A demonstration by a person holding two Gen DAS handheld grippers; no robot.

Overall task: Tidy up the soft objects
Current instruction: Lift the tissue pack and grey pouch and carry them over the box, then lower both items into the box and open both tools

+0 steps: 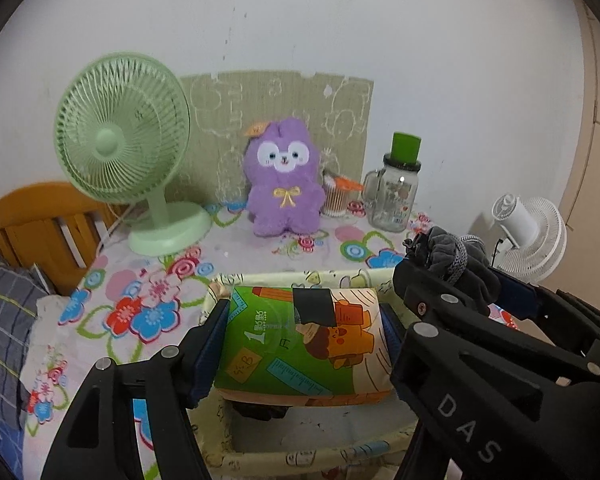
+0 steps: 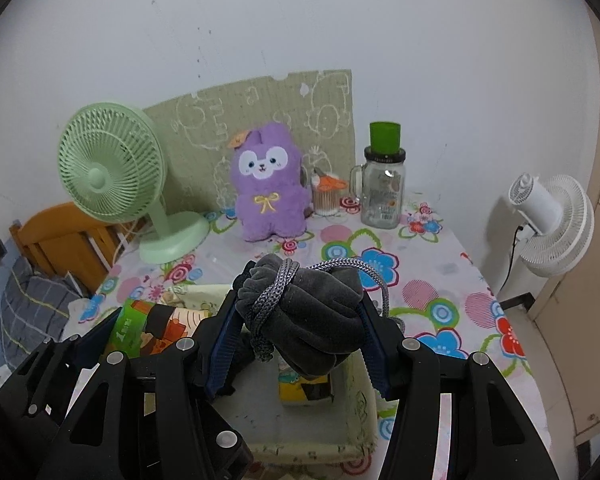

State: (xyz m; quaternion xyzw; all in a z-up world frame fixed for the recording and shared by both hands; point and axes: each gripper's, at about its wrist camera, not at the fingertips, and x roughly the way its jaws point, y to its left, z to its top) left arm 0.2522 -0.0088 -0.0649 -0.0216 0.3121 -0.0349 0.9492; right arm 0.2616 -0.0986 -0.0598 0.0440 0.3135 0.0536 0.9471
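Holding 2 soft things over the fabric bin [image 1: 235, 452] at once, the person looks to be mid-deposit. The tissue pack [image 1: 300, 344], printed green and orange, sits clenched between the fingers of the left gripper [image 1: 304, 332], hanging above the bin's open mouth at 6 o'clock in the left wrist view. The grey drawstring pouch [image 2: 316, 312], its braided cord [image 2: 275, 296] wound round the neck, is squeezed by the right gripper [image 2: 300, 320] just above the bin's far half; a small yellow packet [image 2: 304, 388] already lies on the bin floor beneath it.

My judgement: both items are at the drop stage. Next calls for lowering each until it nears the floor, then easing the jaws apart, probably 1 at a time so the 2 tools, nearly touching at 3 o'clock in the left view, do not collide. The loose cord could snag on a finger.

Beyond, at 12 o'clock on the floral tablecloth [image 2: 440, 292], sits a purple plush rabbit [image 2: 265, 184], with a green fan [image 2: 111, 172] at 10 and a glass jar [image 2: 382, 188] at 1.
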